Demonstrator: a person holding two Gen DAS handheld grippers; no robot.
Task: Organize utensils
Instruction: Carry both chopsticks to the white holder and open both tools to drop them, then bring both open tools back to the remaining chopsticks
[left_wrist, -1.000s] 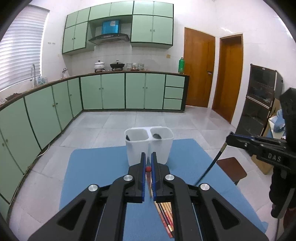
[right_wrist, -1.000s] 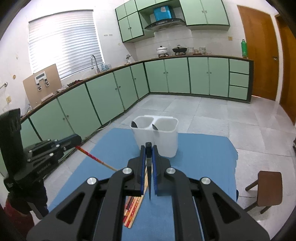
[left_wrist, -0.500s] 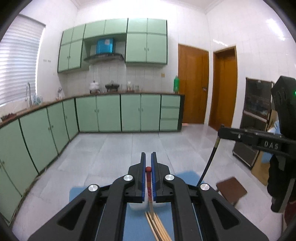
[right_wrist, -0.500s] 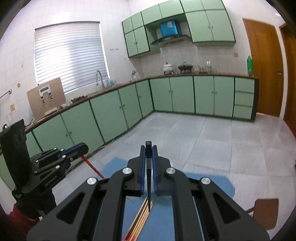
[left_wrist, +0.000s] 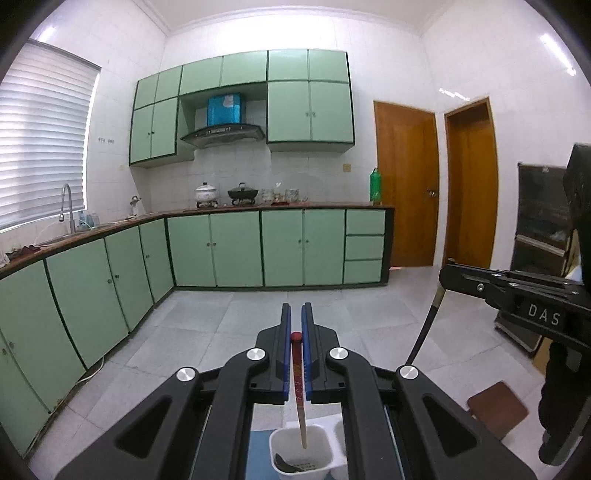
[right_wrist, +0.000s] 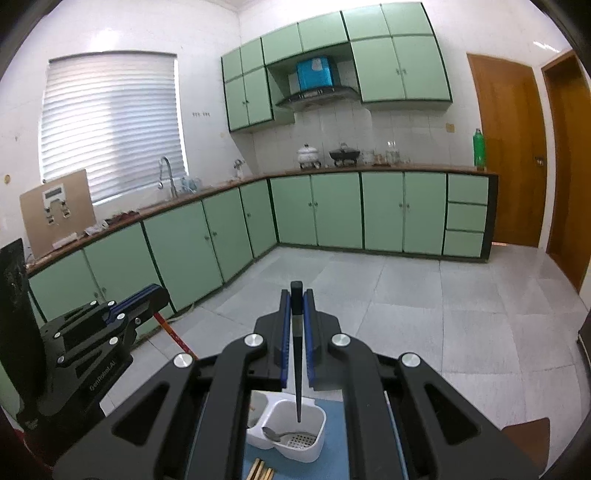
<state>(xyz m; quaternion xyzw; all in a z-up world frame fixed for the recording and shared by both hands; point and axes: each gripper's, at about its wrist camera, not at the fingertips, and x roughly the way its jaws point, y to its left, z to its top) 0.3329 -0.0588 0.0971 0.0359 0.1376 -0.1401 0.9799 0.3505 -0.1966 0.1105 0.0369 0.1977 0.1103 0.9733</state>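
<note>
Two chopsticks (left_wrist: 298, 384) (right_wrist: 297, 354) above white holder (right_wrist: 314, 448) rim, clear.

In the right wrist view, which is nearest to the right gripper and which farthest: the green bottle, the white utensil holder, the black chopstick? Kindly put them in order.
Measured from the right gripper:
1. black chopstick, clamped between its jaws, hanging downwards.
2. white utensil holder, just below, on the blue mat.
3. green bottle, far right, on the counter beside the door.
</note>
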